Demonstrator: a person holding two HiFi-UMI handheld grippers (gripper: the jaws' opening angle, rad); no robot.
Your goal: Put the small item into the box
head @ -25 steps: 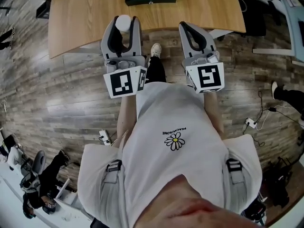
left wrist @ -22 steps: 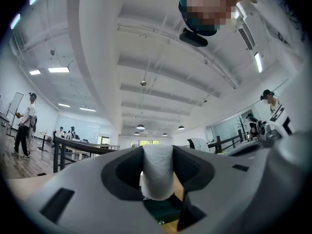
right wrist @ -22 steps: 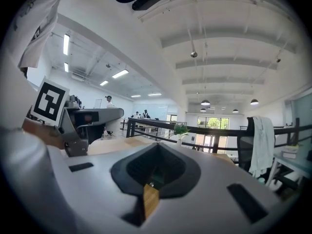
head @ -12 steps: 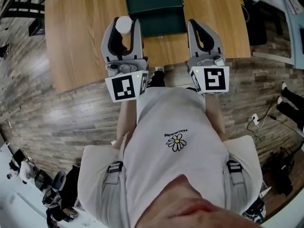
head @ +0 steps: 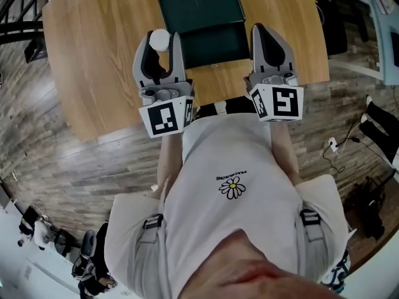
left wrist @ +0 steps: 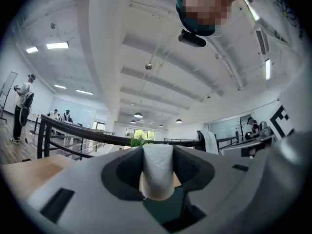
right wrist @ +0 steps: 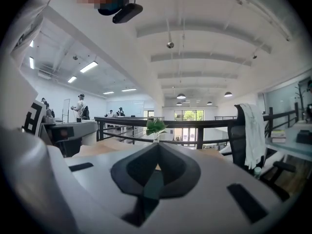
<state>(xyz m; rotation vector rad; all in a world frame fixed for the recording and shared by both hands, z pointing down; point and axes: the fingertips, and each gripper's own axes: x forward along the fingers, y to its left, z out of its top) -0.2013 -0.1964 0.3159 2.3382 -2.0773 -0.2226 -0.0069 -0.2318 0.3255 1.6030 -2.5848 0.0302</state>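
Carry step: left gripper (head: 159, 42) clamped on white small item (left wrist: 157, 172), left of centre; right gripper (head: 265, 33) jaws together, empty. Open green box (head: 209, 42) upper centre. Next, likely: move item over box, release

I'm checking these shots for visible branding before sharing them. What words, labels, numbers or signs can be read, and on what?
"PEACEMINUSONE", as best it reads: small upside-down print above a daisy on the shirt.
Marker cubes: black-and-white square code patterns, no letters or numbers.
Box: no print can be made out.
Both gripper views: no readable text.
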